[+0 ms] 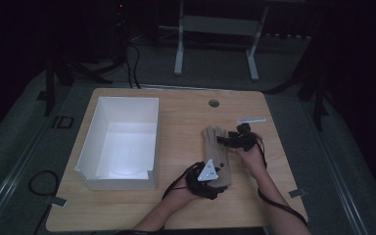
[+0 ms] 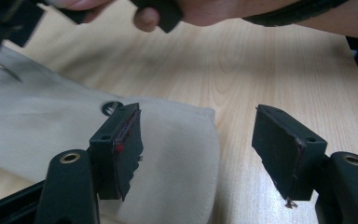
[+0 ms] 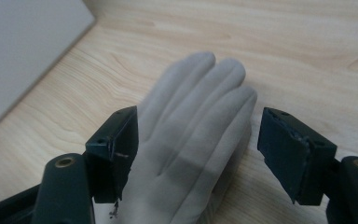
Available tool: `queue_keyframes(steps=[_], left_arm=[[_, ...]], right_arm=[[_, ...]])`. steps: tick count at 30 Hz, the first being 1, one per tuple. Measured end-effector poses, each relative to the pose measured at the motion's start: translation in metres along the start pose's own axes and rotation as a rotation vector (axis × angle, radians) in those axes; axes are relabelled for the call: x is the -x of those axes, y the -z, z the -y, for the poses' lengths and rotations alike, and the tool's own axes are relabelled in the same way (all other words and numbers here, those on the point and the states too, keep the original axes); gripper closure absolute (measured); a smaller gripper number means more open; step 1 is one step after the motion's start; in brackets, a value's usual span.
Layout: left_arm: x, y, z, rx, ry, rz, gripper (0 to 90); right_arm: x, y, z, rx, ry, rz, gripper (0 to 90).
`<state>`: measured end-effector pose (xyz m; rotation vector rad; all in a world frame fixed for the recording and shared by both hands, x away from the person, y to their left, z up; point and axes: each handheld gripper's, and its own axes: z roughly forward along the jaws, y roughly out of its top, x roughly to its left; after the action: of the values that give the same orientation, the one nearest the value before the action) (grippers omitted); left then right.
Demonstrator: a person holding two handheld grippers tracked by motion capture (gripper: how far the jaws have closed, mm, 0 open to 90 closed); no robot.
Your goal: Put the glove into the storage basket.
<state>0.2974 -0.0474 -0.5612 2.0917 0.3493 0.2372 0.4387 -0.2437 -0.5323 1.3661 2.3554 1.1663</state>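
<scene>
the glove (image 1: 217,152) lies flat on the wooden counter (image 1: 186,122), right of the middle and just beside the white box (image 1: 120,142), with its fingers pointing away from the person and its cuff toward them. it is a pale beige fabric glove, and by the look of it soft, light and limp: it should fold and droop wherever it is lifted, so a pinch on one layer near an edge would hold better than a wide grab. the cuff hem, close to the small dark eyelet (image 2: 112,108), and the fingertips seem the easiest places to take hold.

the left gripper (image 2: 198,149) sits at the cuff end, jaws spread wide, one jaw over the fabric and the other over bare wood, holding nothing. the right gripper (image 3: 198,149) is at the finger end, jaws also wide apart on either side of the glove's fingers, gripping nothing.

counted: one glove, though i cannot tell whether a second lies hidden beneath it; one white box, open at the top and empty; two grippers; one small pale strip (image 1: 250,119) on the counter beyond the right gripper; one round grommet hole (image 1: 214,103) near the far edge.
</scene>
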Motion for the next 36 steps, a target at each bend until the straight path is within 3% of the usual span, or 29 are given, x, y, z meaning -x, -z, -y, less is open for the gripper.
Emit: queue_keyframes(steps=[6,8,9,11,13,19,24,28,29,31,33,36], left_arm=[[-0.005,0.001,0.007,-0.029,0.016,0.001,35.4],[-0.007,0.002,0.01,-0.035,0.028,0.009,35.4],[-0.008,0.002,0.011,-0.044,0.028,0.008,35.4],[-0.008,0.001,0.013,-0.056,0.016,0.001,35.3],[-0.007,0.0,0.014,-0.063,0.004,-0.001,35.3],[-0.005,-0.002,0.015,-0.116,-0.072,-0.02,39.4],[-0.005,-0.004,0.016,-0.14,-0.096,-0.022,42.6],[-0.009,-0.004,0.014,-0.151,-0.072,-0.055,57.4],[-0.013,-0.004,0.013,-0.156,-0.051,-0.064,66.6],[-0.022,-0.003,0.011,-0.151,0.04,-0.03,77.5],[-0.028,-0.003,0.01,-0.153,0.093,-0.002,79.7],[-0.028,-0.003,0.006,-0.176,0.084,-0.007,81.1]], right_arm=[[0.004,-0.021,0.007,-0.078,-0.002,-0.005,29.5],[0.005,-0.024,0.008,-0.084,-0.002,-0.025,32.1],[0.004,-0.024,0.009,-0.08,0.006,-0.033,40.4],[0.002,-0.025,0.01,-0.081,0.007,-0.076,52.6],[-0.002,-0.024,0.011,-0.081,0.029,-0.073,59.0],[-0.005,-0.024,0.01,-0.083,0.036,-0.055,60.3],[-0.005,-0.024,0.01,-0.082,0.041,-0.056,60.6],[-0.006,-0.024,0.008,-0.098,0.04,-0.055,63.3],[-0.007,-0.024,0.007,-0.104,0.04,-0.052,63.9],[-0.008,-0.024,0.006,-0.108,0.052,-0.046,64.2],[-0.009,-0.023,0.006,-0.103,0.061,-0.041,64.7],[-0.009,-0.022,0.006,-0.1,0.058,-0.043,66.0]])
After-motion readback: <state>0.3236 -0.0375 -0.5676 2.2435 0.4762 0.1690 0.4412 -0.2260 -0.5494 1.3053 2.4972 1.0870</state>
